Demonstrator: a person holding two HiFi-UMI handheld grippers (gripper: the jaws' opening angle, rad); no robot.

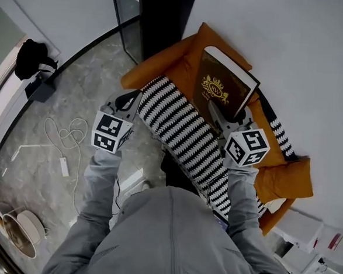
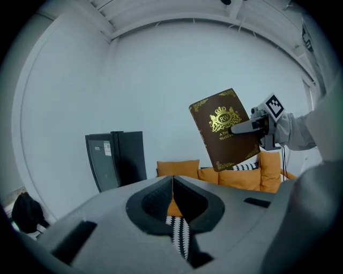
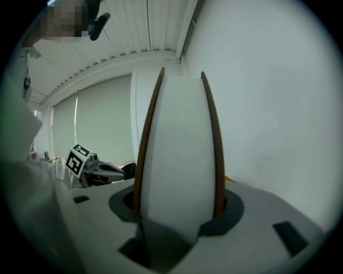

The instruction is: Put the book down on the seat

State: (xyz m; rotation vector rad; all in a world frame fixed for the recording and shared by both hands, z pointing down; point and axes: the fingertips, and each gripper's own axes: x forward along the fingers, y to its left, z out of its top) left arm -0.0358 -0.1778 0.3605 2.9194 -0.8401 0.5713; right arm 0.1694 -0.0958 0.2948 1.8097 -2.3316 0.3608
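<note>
A thick brown book (image 1: 222,87) with a gold crest hangs above the orange seat (image 1: 186,52), held upright at its lower edge by my right gripper (image 1: 222,116). In the right gripper view its white page edge (image 3: 177,150) fills the space between the jaws, which are shut on both covers. The left gripper view shows the book (image 2: 228,131) in front of the wall with the right gripper (image 2: 252,127) on it. My left gripper (image 1: 127,101) hovers over the seat's left end, shut with nothing in it (image 2: 172,182). A black-and-white zigzag throw (image 1: 184,128) lies across the seat.
A dark glass-fronted cabinet (image 1: 151,15) stands left of the seat against the pale wall. On the marble floor lie a white cable (image 1: 66,135) and a black bag (image 1: 30,56). White boxes (image 1: 311,237) sit at the lower right.
</note>
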